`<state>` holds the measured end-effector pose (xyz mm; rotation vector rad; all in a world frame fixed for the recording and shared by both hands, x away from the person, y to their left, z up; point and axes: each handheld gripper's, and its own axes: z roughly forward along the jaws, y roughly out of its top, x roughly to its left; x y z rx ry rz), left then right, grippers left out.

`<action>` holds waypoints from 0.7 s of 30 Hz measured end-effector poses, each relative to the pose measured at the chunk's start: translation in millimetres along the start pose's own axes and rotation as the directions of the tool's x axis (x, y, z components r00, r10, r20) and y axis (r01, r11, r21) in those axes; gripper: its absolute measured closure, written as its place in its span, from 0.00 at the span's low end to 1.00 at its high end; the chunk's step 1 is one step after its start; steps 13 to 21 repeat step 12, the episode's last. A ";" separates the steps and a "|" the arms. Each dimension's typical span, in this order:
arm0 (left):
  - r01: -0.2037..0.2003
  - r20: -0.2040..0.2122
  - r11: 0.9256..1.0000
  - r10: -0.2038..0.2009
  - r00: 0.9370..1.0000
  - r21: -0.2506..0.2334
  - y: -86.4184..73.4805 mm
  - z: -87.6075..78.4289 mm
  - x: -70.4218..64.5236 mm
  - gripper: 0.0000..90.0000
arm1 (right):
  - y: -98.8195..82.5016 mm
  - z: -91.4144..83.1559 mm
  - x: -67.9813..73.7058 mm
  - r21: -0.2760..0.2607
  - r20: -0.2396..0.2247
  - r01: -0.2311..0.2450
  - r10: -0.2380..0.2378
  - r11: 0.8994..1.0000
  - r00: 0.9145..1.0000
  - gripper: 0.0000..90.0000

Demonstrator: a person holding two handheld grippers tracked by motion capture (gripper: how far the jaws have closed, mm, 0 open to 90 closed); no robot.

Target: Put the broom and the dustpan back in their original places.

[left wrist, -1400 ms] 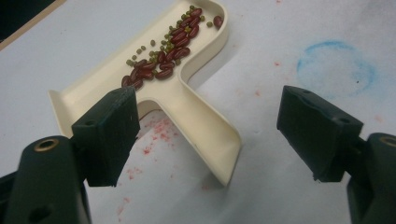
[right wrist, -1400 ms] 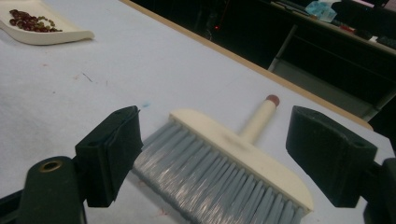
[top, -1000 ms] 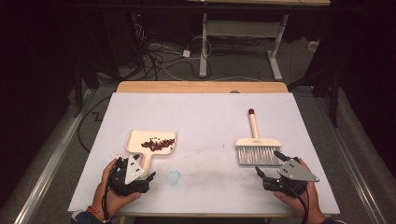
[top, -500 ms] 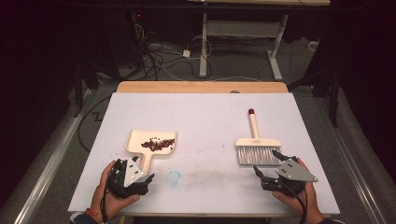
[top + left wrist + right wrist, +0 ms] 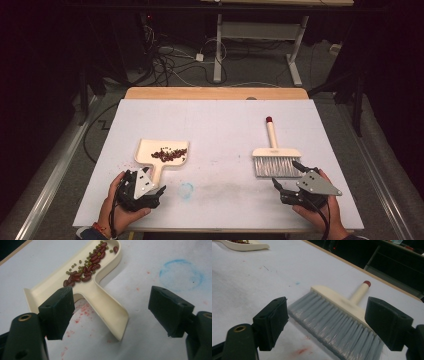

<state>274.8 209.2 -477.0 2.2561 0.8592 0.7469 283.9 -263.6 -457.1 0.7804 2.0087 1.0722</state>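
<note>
White tabletop. Dustpan with beans at lower left, brush at lower right. Left tool, right tool: both released, holding nothing. Best to grab dustpan handle squarely, keep level.

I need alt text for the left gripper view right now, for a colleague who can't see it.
The left gripper has its two black jaws open, with the handle of a cream plastic dustpan lying on the white table between them, untouched. The pan holds a line of red beans and small green beans; a faint blue ring mark lies to the right.
</note>
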 end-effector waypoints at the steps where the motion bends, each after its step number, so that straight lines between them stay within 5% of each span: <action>1: -0.003 0.001 1.000 0.003 1.000 0.000 0.3 0.5 -0.1 0.23 | -0.1 -0.1 -0.2 -0.001 0.001 -0.001 0.001 1.000 1.000 0.21; 21: 0.000 0.018 1.000 0.000 1.000 0.000 3.4 6.1 0.8 0.23 | -1.1 0.9 -1.8 0.006 0.018 -0.009 0.009 1.000 1.000 0.21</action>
